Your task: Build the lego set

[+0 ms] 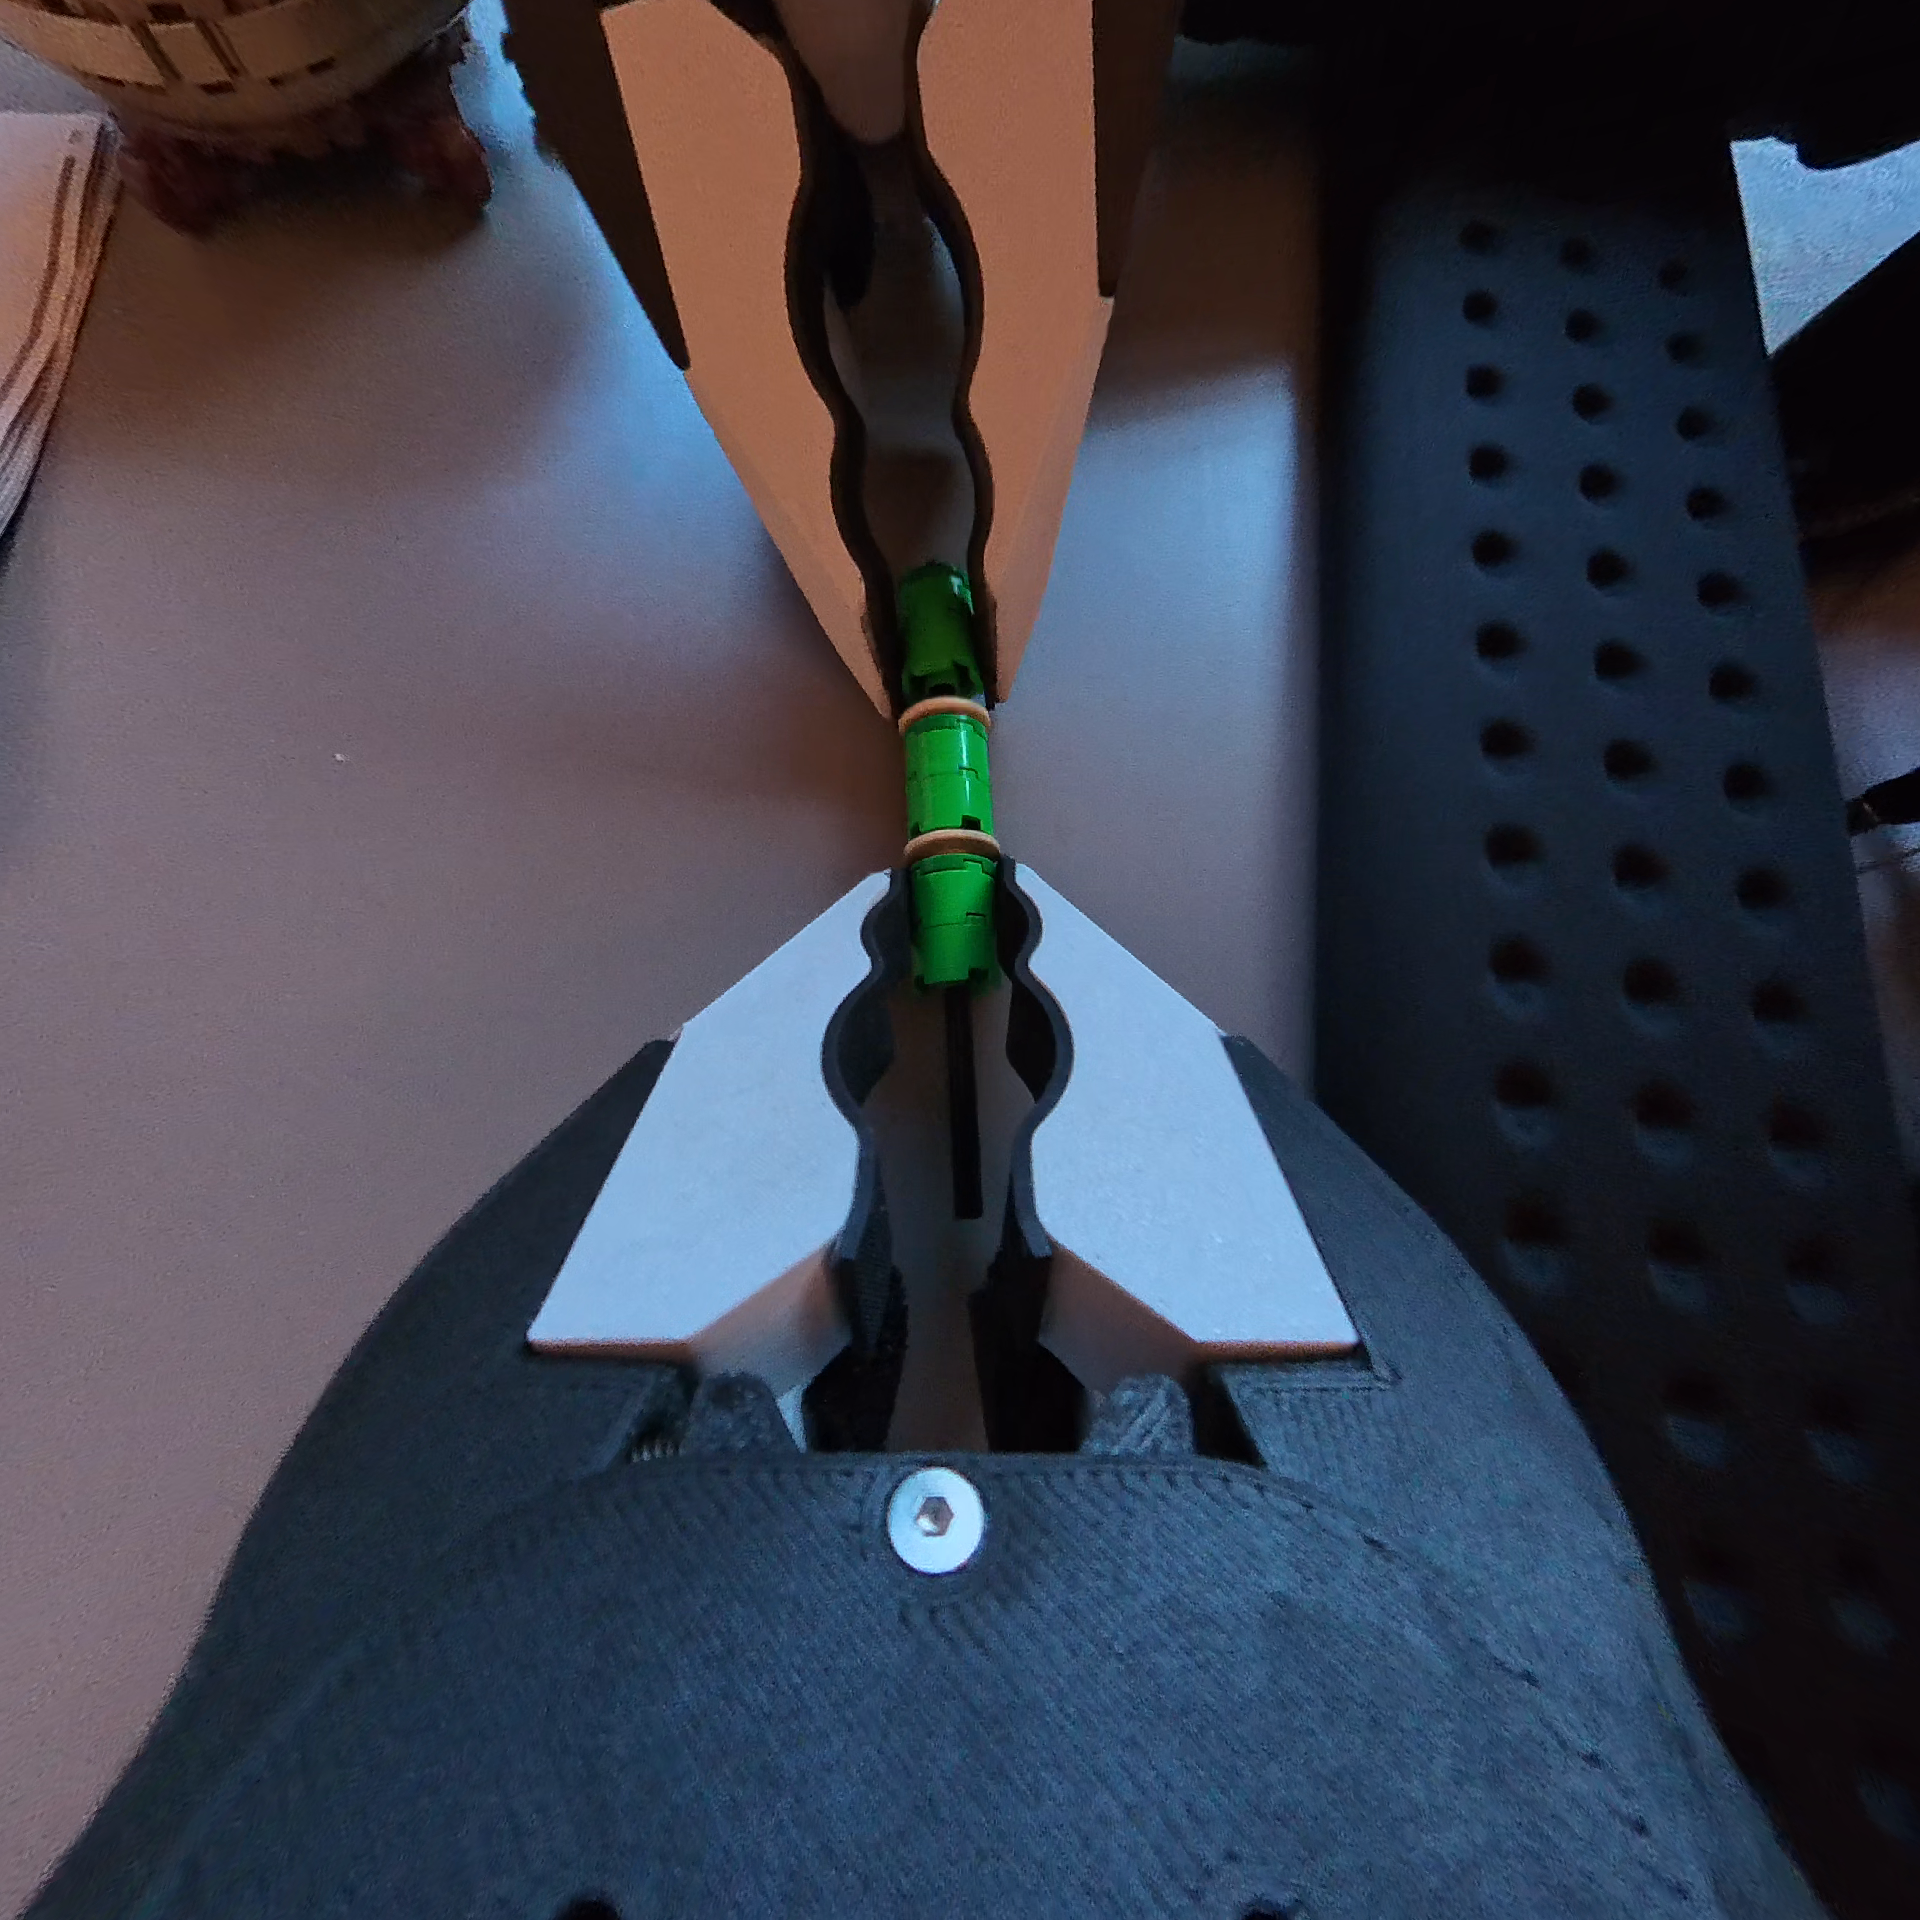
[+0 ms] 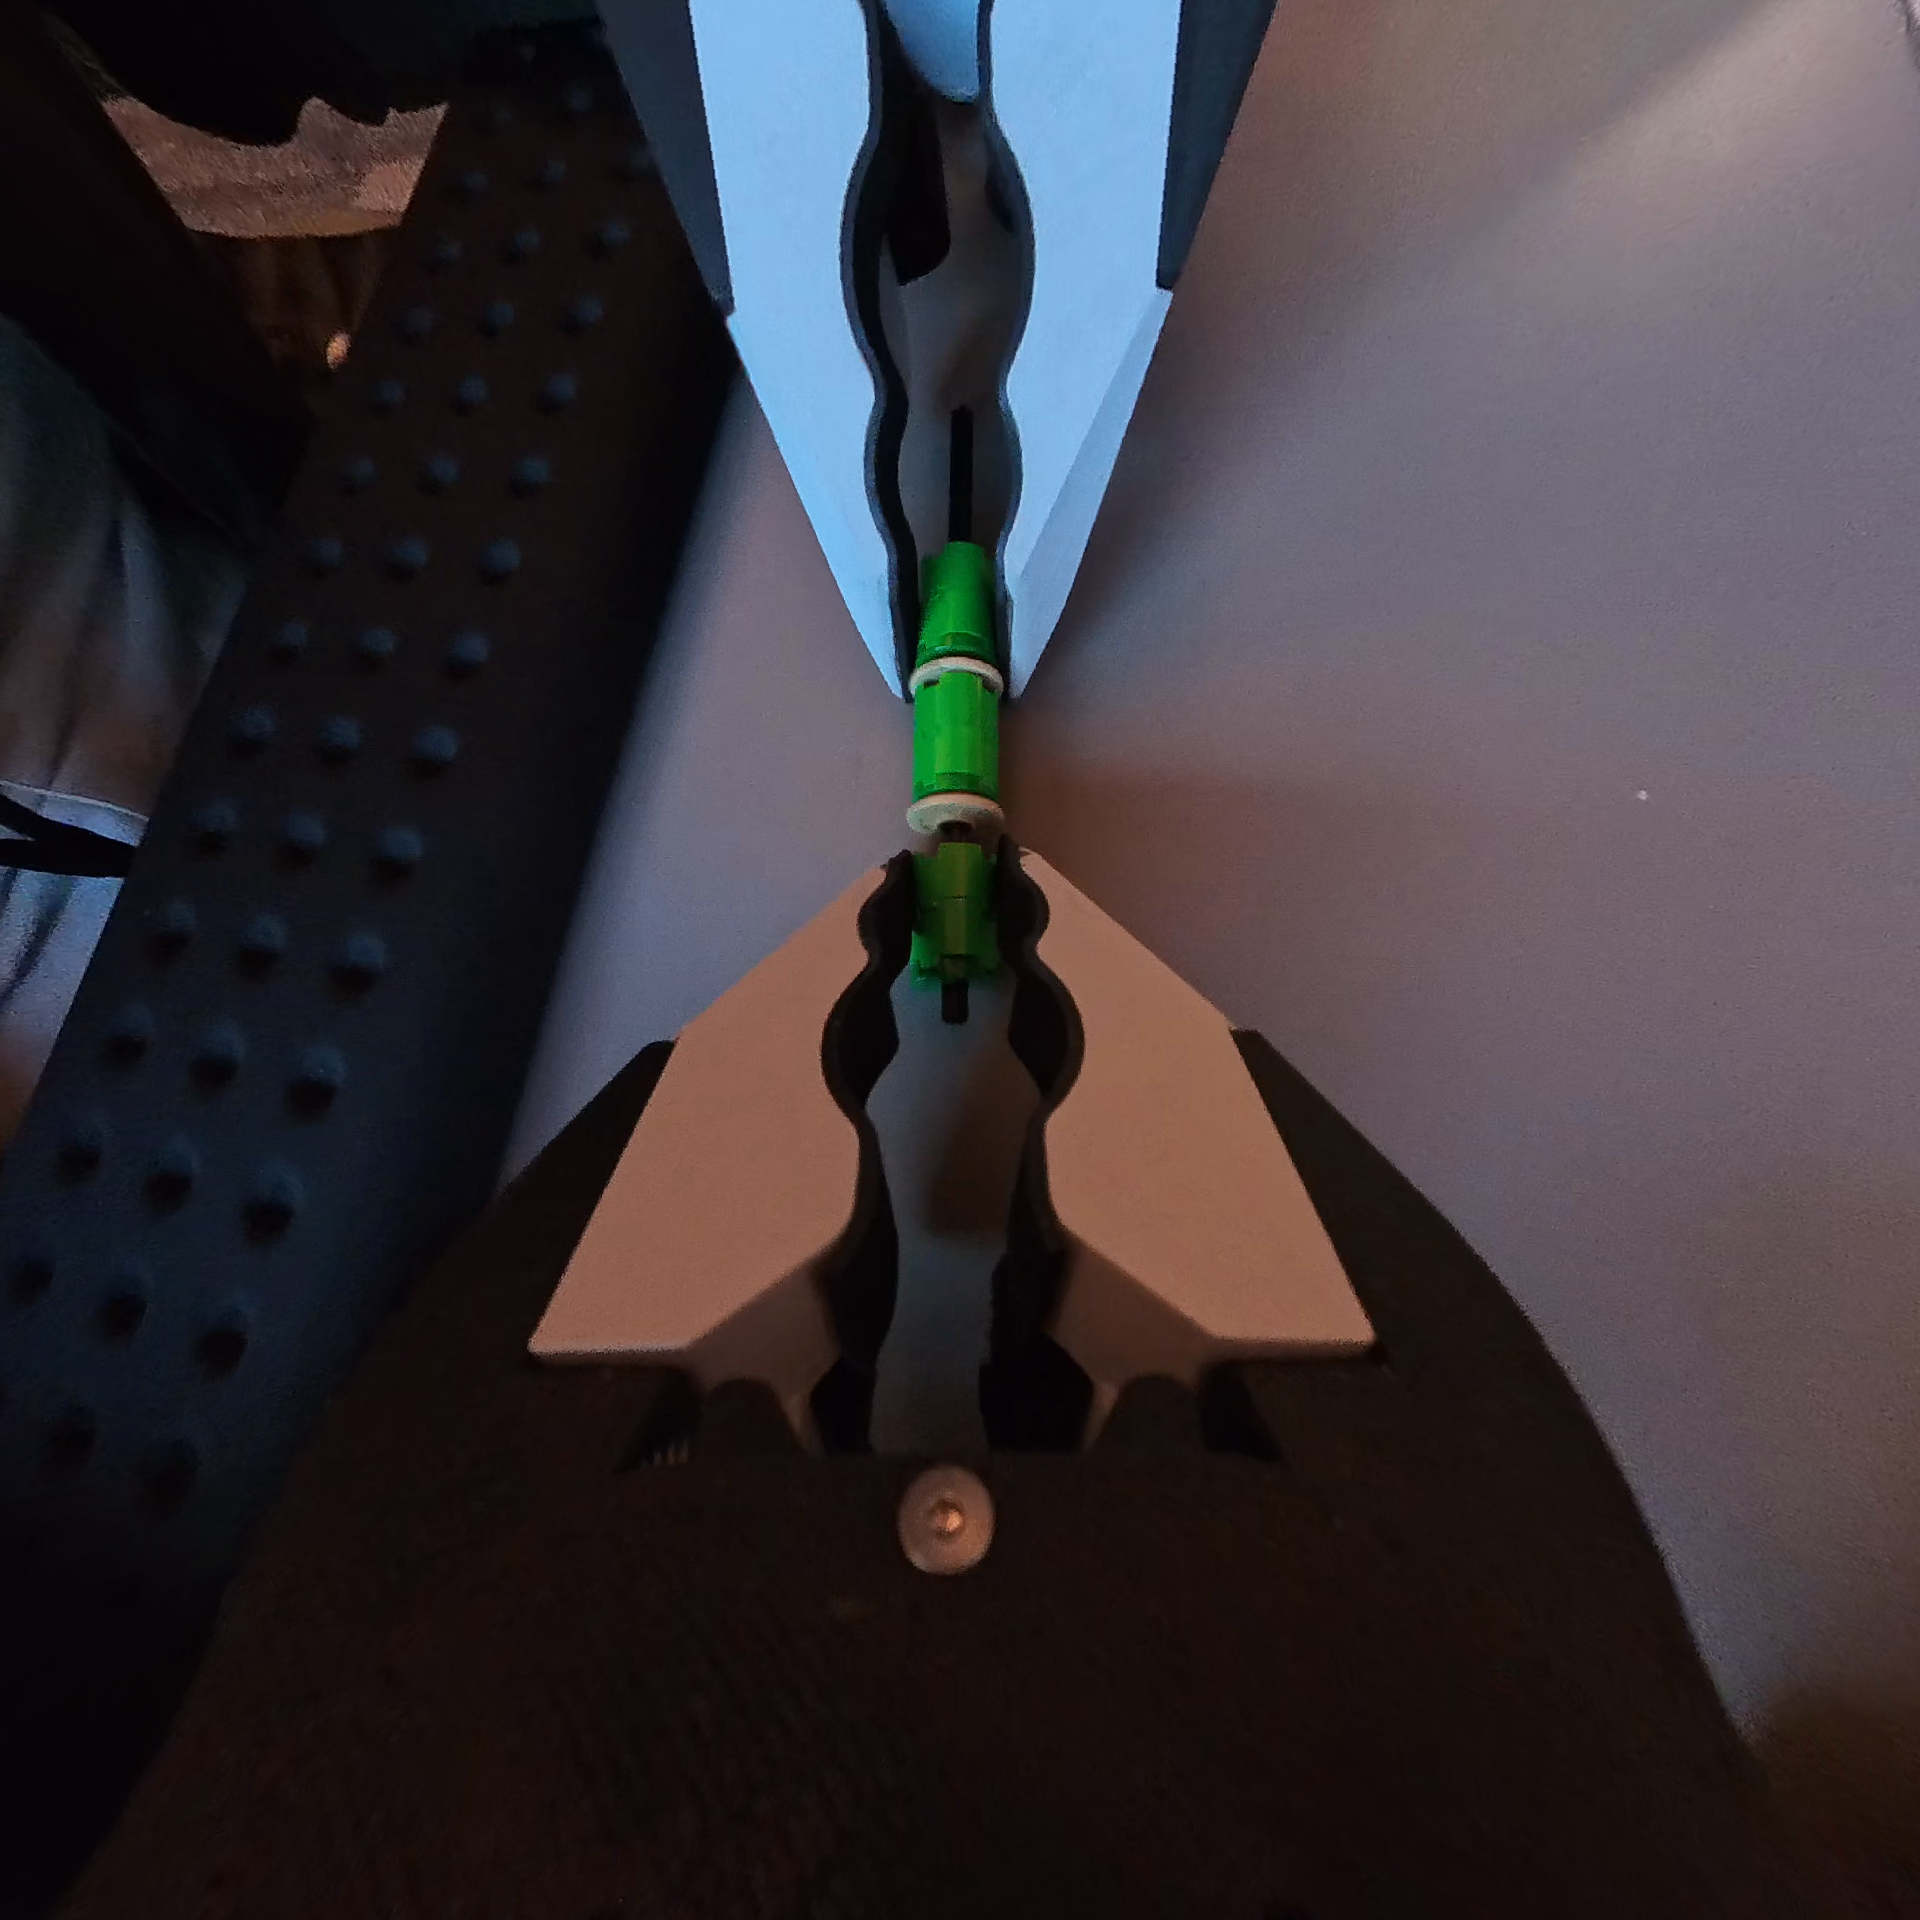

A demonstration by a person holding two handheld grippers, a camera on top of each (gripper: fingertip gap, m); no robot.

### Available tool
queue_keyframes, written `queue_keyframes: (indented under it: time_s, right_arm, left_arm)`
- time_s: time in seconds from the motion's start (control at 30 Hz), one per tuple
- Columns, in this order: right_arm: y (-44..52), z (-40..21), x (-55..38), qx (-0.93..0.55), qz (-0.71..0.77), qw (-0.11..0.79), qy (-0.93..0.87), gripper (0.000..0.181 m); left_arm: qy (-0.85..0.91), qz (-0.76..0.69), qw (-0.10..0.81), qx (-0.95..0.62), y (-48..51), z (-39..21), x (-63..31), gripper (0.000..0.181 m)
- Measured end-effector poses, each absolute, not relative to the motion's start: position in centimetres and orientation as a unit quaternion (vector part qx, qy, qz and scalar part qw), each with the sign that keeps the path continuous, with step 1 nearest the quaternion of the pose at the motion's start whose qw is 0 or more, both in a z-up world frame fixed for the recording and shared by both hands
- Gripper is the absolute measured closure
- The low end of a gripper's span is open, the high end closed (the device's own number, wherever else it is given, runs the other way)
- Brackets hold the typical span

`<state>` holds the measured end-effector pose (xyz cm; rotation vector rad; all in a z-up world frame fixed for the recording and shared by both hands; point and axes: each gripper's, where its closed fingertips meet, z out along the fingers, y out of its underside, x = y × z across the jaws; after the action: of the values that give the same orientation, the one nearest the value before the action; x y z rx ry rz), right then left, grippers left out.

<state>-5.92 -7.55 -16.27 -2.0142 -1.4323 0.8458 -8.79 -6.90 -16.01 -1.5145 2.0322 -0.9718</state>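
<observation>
The green rod (image 1: pixel 943 790) hangs in the air between my two grippers, above the pale table (image 1: pixel 416 831). It is a row of three green cylinder sections threaded on a thin black axle (image 1: pixel 964 1101), with a tan ring (image 1: pixel 943 717) between the far and middle sections and a second ring (image 1: pixel 948 844) between the middle and near ones, as my left camera sees it.

My left gripper (image 1: pixel 948 883) is clamped on the near green section, its fingertips pressed against both sides; the black axle runs back from that section between my left fingers. My right gripper (image 1: pixel 940 696) comes in from the opposite side, tip to tip with the left, and is closed on the far green section.

From my right camera the same rod (image 2: pixel 956 748) shows, with my right gripper (image 2: pixel 956 883) squeezing the near section, a short stub of axle poking out behind it. A small gap shows between that section and the nearest ring (image 2: pixel 956 812). My left gripper (image 2: pixel 956 665) pinches the far end.

Beside the table runs a dark perforated panel (image 1: pixel 1600 727). At the far left corner sits a woven basket (image 1: pixel 208 52), next to a stack of paper (image 1: pixel 42 312).
</observation>
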Motion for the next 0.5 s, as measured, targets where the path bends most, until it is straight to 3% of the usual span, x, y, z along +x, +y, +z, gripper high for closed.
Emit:
queue_keyframes:
  time_s: [0.5]
  right_arm:
    - [-7.83,-15.94,-6.44,-0.743,0.348,0.252,-0.514,0.164]
  left_arm:
    - [0.729,-0.367,0.195,-0.544,-7.04,-15.94,-9.91,0.165]
